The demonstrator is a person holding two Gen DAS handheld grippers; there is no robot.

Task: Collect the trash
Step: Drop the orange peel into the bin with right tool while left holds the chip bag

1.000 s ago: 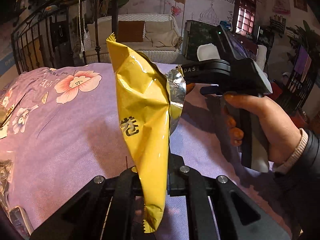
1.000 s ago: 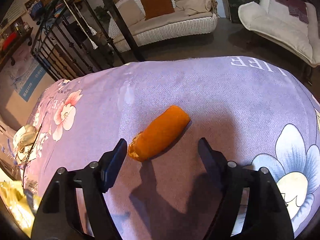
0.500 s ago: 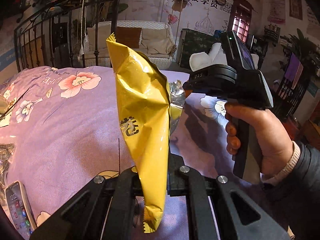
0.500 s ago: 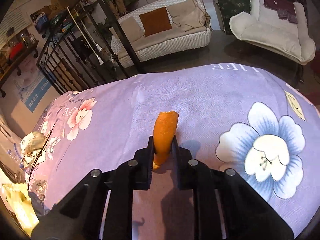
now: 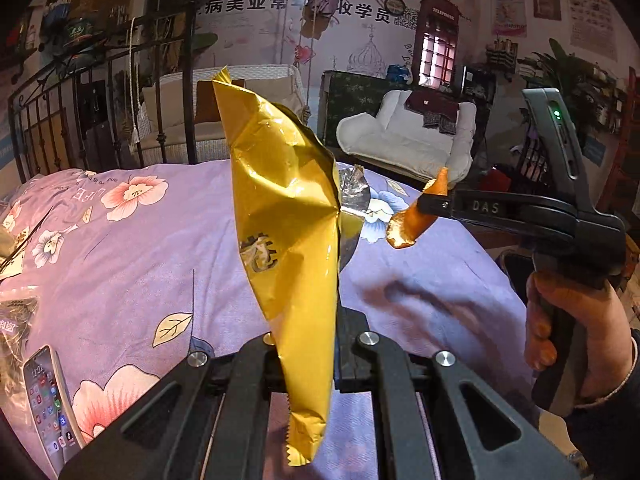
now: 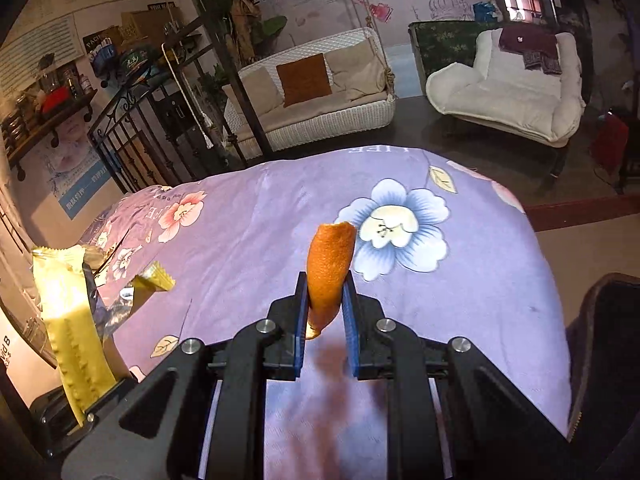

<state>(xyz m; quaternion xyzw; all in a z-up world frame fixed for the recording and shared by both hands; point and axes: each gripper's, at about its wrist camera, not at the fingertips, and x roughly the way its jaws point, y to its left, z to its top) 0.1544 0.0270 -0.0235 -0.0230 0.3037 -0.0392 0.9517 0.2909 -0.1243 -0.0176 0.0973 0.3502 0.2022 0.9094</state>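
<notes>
The orange peel (image 6: pixel 329 268) stands upright between the blue pads of the right gripper (image 6: pixel 324 312), pinched near its lower end and lifted clear of the purple flowered bedspread (image 6: pixel 248 240). The jaws have just been closing and now press on the peel from both sides. In the left wrist view the same peel (image 5: pixel 416 216) hangs from the tip of the right gripper (image 5: pixel 430 204), whose handle a hand (image 5: pixel 576 328) grips at the right edge, just beside the open foil-lined mouth of the yellow snack bag (image 5: pixel 288 216).

The left gripper (image 5: pixel 308 364) is clamped fully together on that bag, which rises upright from its jaws with the torn top uppermost and its crimped bottom edge dangling below them. From the right wrist view the bag (image 6: pixel 70 320) shows at the far left.

On the bedspread at the lower left lie a phone (image 5: pixel 46 400) with its screen lit and, above it, a crumpled clear wrapper (image 5: pixel 16 316). Beyond the bed stand a black metal railing (image 6: pixel 160 136), a white wicker sofa (image 6: pixel 320 96) and a white armchair (image 6: pixel 516 92).
</notes>
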